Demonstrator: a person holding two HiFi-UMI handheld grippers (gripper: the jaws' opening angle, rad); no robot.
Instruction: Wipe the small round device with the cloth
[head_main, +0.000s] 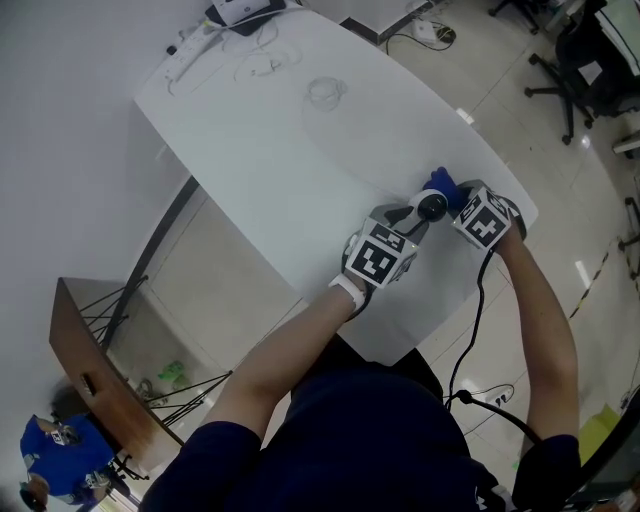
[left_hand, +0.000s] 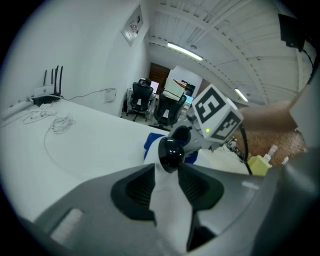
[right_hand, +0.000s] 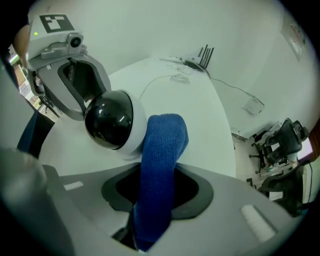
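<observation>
Table (head_main: 260, 150): white, rounded top, running from 11 o'clock to 4 o'clock in the head view; both grippers work at its 4 o'clock end
Office chairs (head_main: 575, 60): black, on the floor at 2 o'clock, well apart from the table
Left gripper (left_hand: 167, 175): held from 7 o'clock, marker cube on top; jaws stand partly apart and point at the small round device, whose white body shows in the gap at their tips; no firm press by the pads can be made out
Right gripper (right_hand: 156, 192): held from 5 o'clock, facing the left gripper; jaws closed on the cloth, which stands up between the pads
Router (left_hand: 47, 92): white, upright black antennas, at the table's far 11 o'clock end
Cloth (right_hand: 160, 165): blue, knitted texture, folded into a thick band; its free end curls over and touches the device's white rim at the device's 3 o'clock side
Small round device (right_hand: 107, 120): glossy black dome in a white shell, between the two grippers, near the table edge
Cable (head_main: 325, 92): thin, white, coiled loosely on the table at 12 o'clock
</observation>
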